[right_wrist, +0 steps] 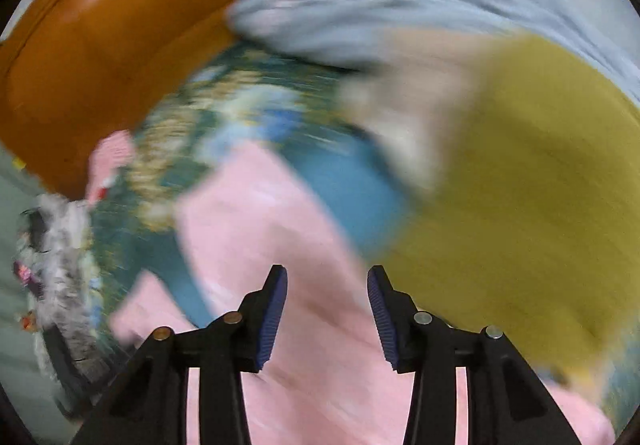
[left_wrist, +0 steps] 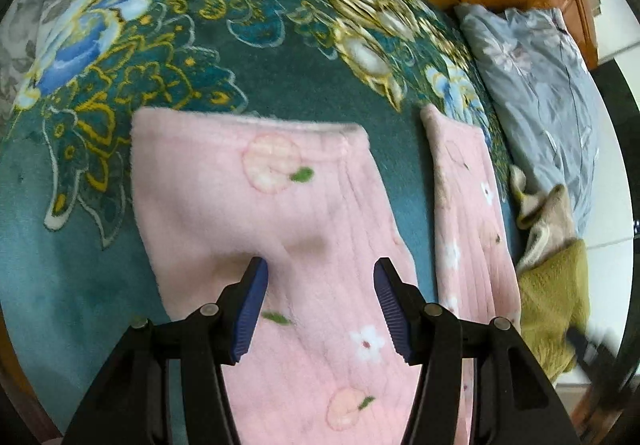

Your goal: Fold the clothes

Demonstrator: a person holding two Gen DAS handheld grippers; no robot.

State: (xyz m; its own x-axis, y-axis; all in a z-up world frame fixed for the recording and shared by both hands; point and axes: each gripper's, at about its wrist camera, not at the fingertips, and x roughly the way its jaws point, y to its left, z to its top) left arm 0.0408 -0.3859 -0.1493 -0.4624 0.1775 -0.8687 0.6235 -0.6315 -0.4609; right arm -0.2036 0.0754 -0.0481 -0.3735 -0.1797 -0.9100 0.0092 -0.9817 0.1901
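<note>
Left wrist view shows pink fleece pants (left_wrist: 280, 205) spread on the teal floral blanket (left_wrist: 200, 65), the left gripper (left_wrist: 320, 269) gaping over one leg. The right gripper (right_wrist: 327, 277), also gaping and empty, is blurred; it could snag the olive garment (right_wrist: 520, 185) nearby.

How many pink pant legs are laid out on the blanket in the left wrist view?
2. The wide pink leg lies mid-frame, running under the open left gripper. The narrow pink leg lies to its right, apart, with teal blanket between them. Their lower ends are out of frame.
</note>
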